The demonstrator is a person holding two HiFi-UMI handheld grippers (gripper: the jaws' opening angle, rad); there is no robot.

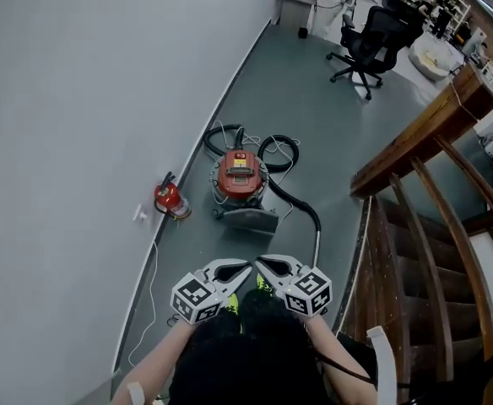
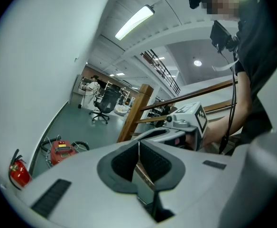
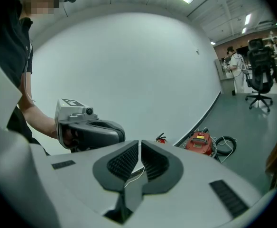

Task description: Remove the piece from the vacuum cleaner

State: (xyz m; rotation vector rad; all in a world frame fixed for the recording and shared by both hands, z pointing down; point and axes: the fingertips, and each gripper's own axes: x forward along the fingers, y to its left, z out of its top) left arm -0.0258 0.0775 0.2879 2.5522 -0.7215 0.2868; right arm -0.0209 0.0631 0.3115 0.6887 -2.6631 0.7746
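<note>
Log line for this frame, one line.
left tool: shut, empty | right tool: shut, empty | vacuum cleaner: on floor ahead, untouched

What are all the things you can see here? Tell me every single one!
vacuum cleaner: one, red, on the grey floor near the white wall.
hose: one, black, curling from the vacuum cleaner toward the stairs.
grey piece: one, flat on the floor at the vacuum cleaner's near side.
fire extinguisher: one, red, against the wall, left of the vacuum cleaner.
cable: one, thin and white, running along the wall.
office chair: one, black, far down the room.
stair railing: one, brown wood, on the right.
left gripper: one, grey, jaws shut, nothing in it.
right gripper: one, grey, jaws shut, nothing in it.
</note>
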